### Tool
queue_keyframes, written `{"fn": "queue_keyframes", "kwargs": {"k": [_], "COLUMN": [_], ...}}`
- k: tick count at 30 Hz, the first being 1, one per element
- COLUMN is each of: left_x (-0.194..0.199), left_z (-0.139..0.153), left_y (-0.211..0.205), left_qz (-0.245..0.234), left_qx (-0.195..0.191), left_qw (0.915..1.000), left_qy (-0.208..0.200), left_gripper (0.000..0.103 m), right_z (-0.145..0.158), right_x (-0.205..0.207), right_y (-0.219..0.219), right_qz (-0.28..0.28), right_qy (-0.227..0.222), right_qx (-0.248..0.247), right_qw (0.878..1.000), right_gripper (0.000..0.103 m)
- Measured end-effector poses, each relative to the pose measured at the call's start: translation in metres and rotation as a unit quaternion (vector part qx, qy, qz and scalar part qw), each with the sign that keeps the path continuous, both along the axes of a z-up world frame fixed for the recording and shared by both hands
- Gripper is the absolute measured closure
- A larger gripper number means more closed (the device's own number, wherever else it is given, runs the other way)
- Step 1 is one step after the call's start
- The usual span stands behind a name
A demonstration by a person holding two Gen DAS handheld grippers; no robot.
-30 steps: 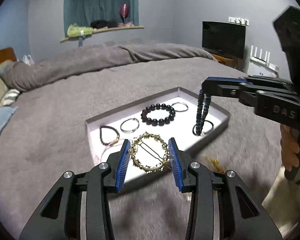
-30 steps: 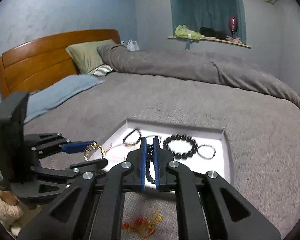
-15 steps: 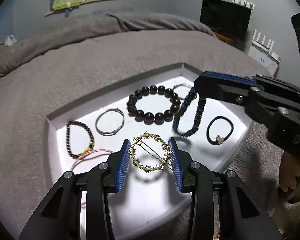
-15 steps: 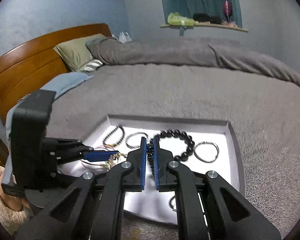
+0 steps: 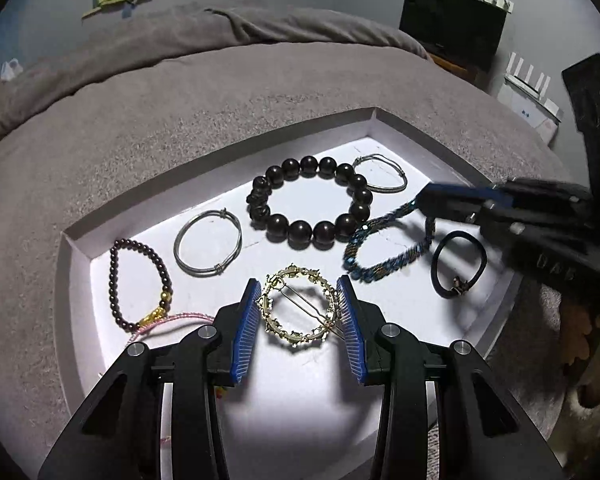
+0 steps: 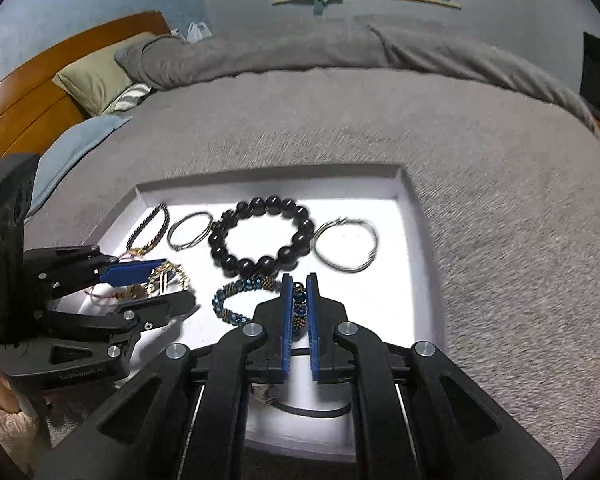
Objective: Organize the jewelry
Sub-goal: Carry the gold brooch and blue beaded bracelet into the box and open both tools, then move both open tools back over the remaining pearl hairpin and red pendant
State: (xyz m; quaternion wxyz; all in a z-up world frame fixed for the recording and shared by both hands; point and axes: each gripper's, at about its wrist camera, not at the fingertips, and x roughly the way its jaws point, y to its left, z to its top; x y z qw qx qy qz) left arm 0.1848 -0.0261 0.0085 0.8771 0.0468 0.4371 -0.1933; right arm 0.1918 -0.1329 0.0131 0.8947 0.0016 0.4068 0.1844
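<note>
Both grippers are over the white tray (image 5: 76, 264), which sits on the grey bedspread (image 5: 148, 128). The left gripper (image 5: 300, 320) has its blue pads pressed on either side of the gold ring hair clip (image 5: 298, 308), jaws partway apart to span it, just above the tray floor at about 6 o'clock in the left wrist view. The right gripper (image 6: 300, 312) is pinched nearly closed on the blue beaded bracelet (image 6: 236, 300); the loop trails out toward 9 o'clock in its own view and lies on the tray floor (the held end is up between the pads).

Around them: the big black bead bracelet (image 5: 312, 204) sits at 12 o'clock from the clip, a thin silver bangle (image 5: 208, 242) at 10 o'clock, a second silver bangle (image 5: 380, 174) near the far corner, the dark small-bead bracelet (image 5: 140, 284) by the tray's left wall, and the black hair tie (image 5: 458, 264) at 3 o'clock near the right rim. Bare white floor opens below the clip toward the near edge. The blue bracelet lies just beside the black beads; whether they touch I cannot tell.
</note>
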Motion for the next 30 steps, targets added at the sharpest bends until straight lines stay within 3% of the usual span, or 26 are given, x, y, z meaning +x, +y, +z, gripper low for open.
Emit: {"fn": "queue_keyframes", "kwargs": {"k": [7,14,17,19,21,23,24,25,30], "left_x": [0.003,0.005,0.001,-0.005,-0.013,-0.02,-0.024,-0.03,-0.051], "left_z": [-0.003,-0.004,0.0,0.006,0.011,0.014,0.016,0.018,0.033], "left_y": [-0.009,-0.008,-0.004,-0.001,0.001,0.004,0.007,0.01,0.018], "left_qz": [0.002,0.004,0.006,0.007,0.01,0.018,0.025,0.032,0.067], "left_qx": [0.029,0.023,0.003,-0.011,-0.015,-0.021,-0.026,-0.032,-0.029], "left_qw": [0.9996,0.9997,0.9998,0.9993,0.9981,0.9968,0.9959,0.9946,0.9856], "left_qy": [-0.003,-0.001,-0.016,-0.036,-0.058,-0.075,-0.083,-0.094,-0.153], "left_gripper": [0.062,0.062,0.057,0.044,0.041,0.04,0.035,0.027,0.015], "right_z": [-0.006,-0.007,-0.005,0.0,0.005,0.011,0.014,0.017,0.028], "right_x": [0.006,0.009,0.007,0.004,0.0,-0.004,-0.006,-0.009,-0.015], "right_y": [-0.004,-0.008,-0.009,-0.01,-0.012,-0.016,-0.018,-0.021,-0.032], "right_qz": [-0.017,-0.027,-0.026,-0.027,-0.032,-0.043,-0.05,-0.057,-0.085], "right_qy": [0.008,0.01,0.01,-0.003,-0.016,-0.037,-0.048,-0.063,-0.097], "right_qx": [0.013,0.015,0.023,0.026,0.027,0.032,0.036,0.041,0.049], "right_qw": [1.0,0.999,0.999,0.999,0.999,0.998,0.997,0.996,0.99], "right_gripper": [0.096,0.096,0.088,0.078,0.068,0.039,0.016,0.006,0.005]}}
